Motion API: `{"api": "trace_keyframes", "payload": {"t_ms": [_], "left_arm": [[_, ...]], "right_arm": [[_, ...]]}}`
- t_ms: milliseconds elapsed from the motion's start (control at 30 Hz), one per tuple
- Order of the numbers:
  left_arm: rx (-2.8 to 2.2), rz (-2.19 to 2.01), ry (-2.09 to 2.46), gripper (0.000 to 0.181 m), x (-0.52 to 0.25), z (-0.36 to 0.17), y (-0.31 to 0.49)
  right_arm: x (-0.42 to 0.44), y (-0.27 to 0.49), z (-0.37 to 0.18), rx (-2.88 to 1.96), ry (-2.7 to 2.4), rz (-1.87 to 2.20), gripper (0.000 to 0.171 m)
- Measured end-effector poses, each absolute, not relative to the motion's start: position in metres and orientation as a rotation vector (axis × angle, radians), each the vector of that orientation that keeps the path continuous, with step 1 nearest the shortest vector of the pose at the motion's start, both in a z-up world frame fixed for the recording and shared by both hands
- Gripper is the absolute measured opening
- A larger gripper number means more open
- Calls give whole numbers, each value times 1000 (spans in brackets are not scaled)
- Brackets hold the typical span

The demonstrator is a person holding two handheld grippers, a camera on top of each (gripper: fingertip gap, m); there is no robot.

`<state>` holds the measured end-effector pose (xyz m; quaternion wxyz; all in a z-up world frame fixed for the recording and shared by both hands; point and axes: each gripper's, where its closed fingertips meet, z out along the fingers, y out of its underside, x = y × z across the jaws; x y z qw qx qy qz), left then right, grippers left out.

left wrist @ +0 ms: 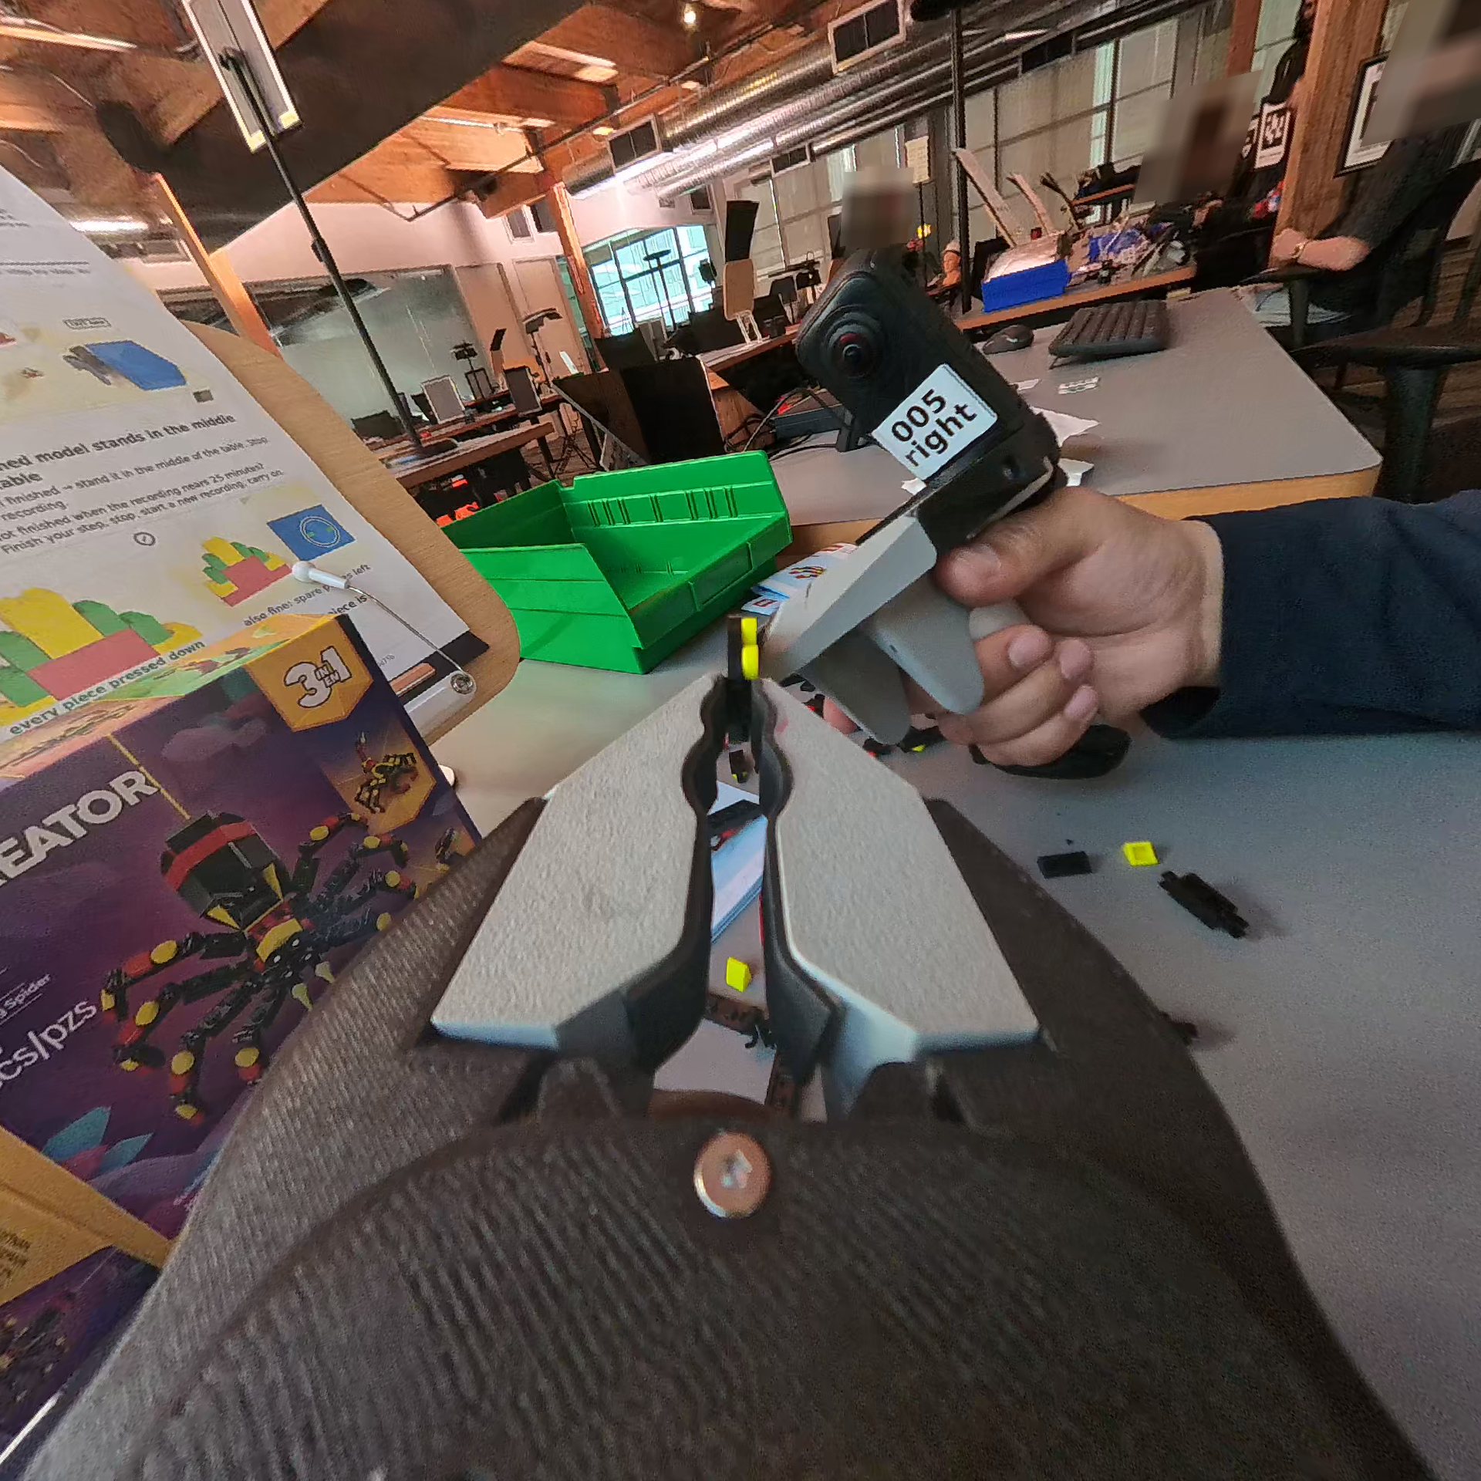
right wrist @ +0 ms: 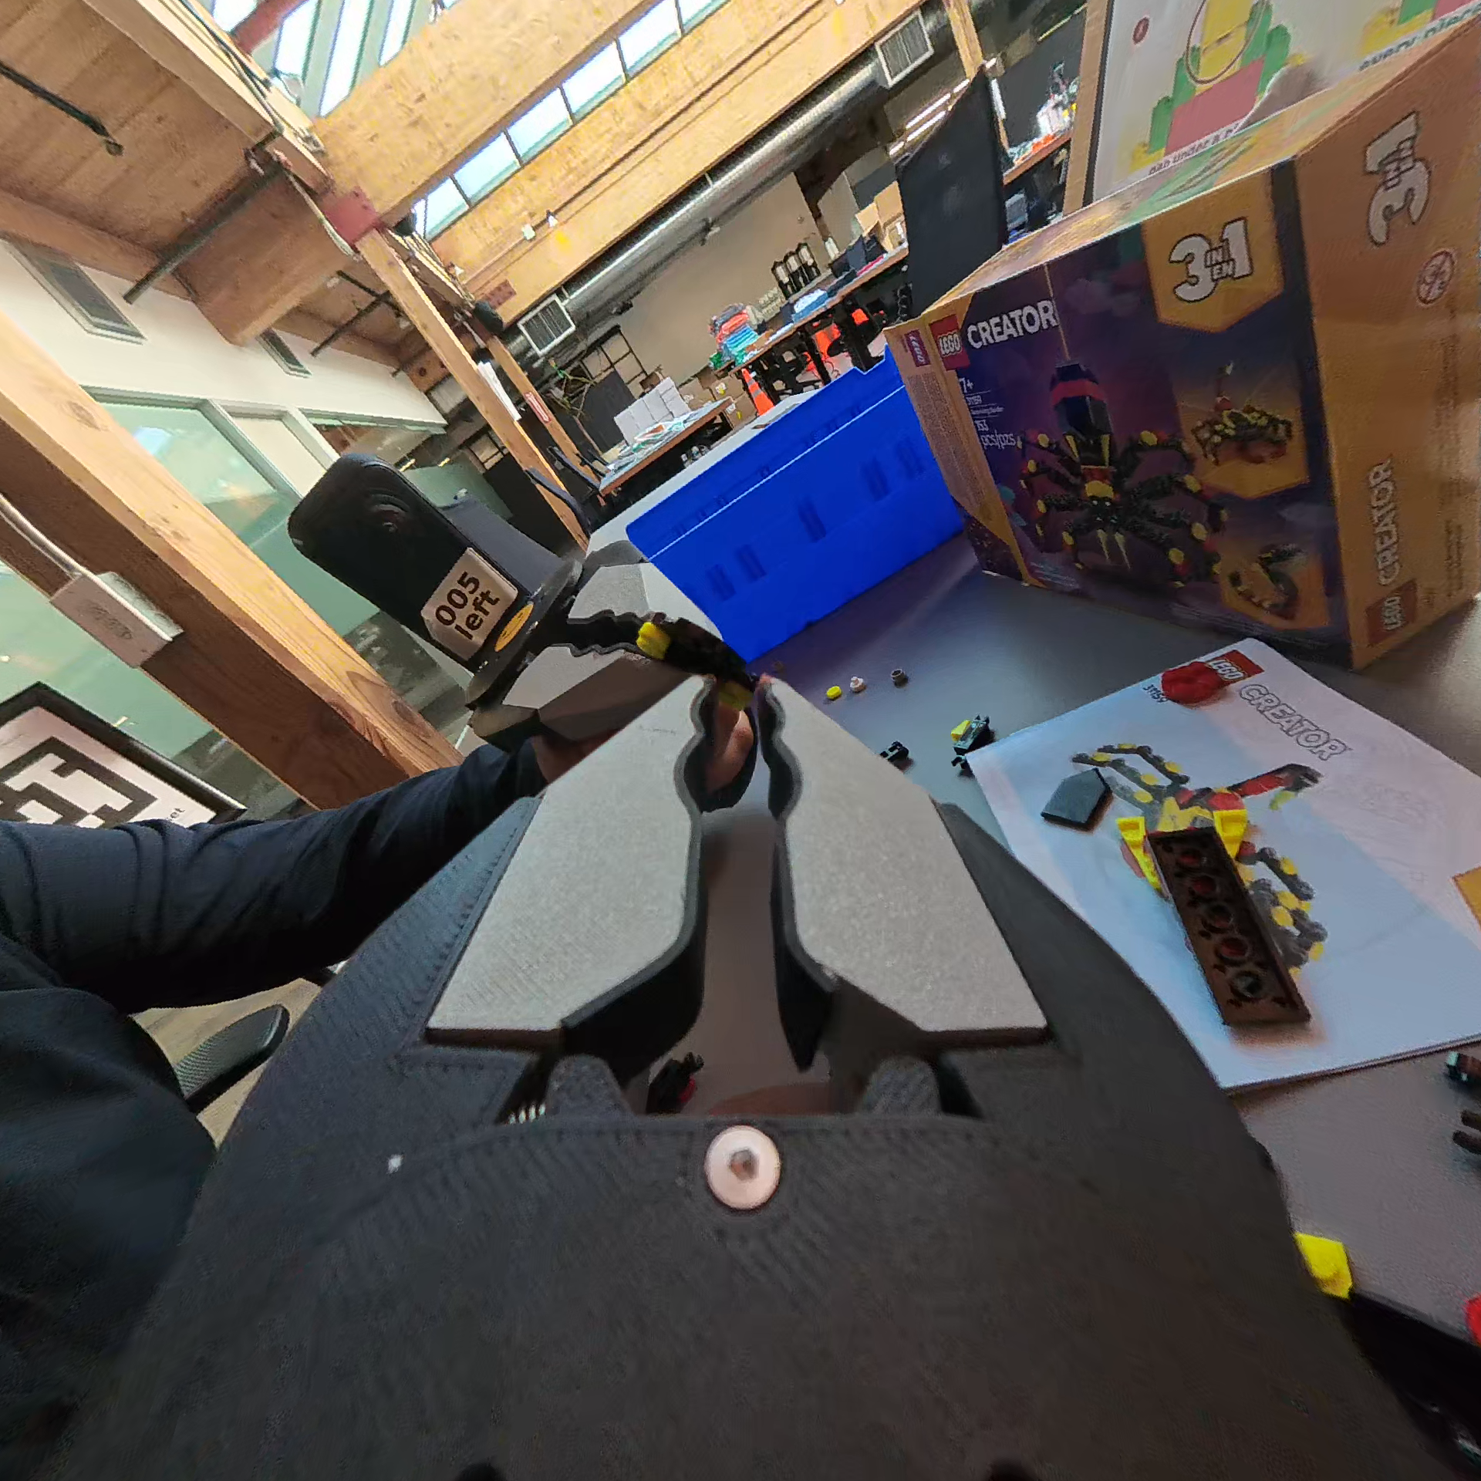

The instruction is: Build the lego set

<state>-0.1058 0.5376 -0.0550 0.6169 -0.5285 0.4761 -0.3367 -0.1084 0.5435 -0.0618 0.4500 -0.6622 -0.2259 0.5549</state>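
Note:
My left gripper [left wrist: 737,691] is shut on a thin black lego limb with yellow round pieces [left wrist: 747,649] and holds it upright above the grey table [left wrist: 1202,1082]. My right gripper [right wrist: 736,691] meets it from the right. Its tips are closed on the yellow-tipped end of the same limb [right wrist: 693,645]. In the right wrist view the left gripper [right wrist: 641,641] holds the limb's other end. A brown studded plate [right wrist: 1226,934] and a dark grey tile [right wrist: 1074,797] lie on the instruction booklet [right wrist: 1322,817].
The lego box [left wrist: 200,881] and a wooden stand with a printed sheet [left wrist: 160,481] are at the left. A green bin [left wrist: 633,553] is behind, a blue bin [right wrist: 801,513] beside the box. Loose black [left wrist: 1202,901] and yellow [left wrist: 1138,853] pieces lie on the table at the right. Left and right tips are no more than a few centimetres apart. My right gripper's tips are some 12 cm from the brown studded plate [right wrist: 1226,934].

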Motion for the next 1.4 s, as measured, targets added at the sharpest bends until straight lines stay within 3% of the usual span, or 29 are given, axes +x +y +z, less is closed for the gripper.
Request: {"api": "trace_keyframes", "payload": {"t_ms": [567, 867, 1400], "left_arm": [[-1207, -775, 1168, 2, -105, -61, 532], [-1207, -730, 1257, 2, -103, -72, 528], [-1334, -832, 1061, 2, -115, -64, 555]], "right_arm": [[-110, 536, -73, -1653, -732, 1200, 3], [-134, 522, -110, -1763, -1002, 1002, 0], [-107, 545, -86, -1682, -810, 946, 0]]}}
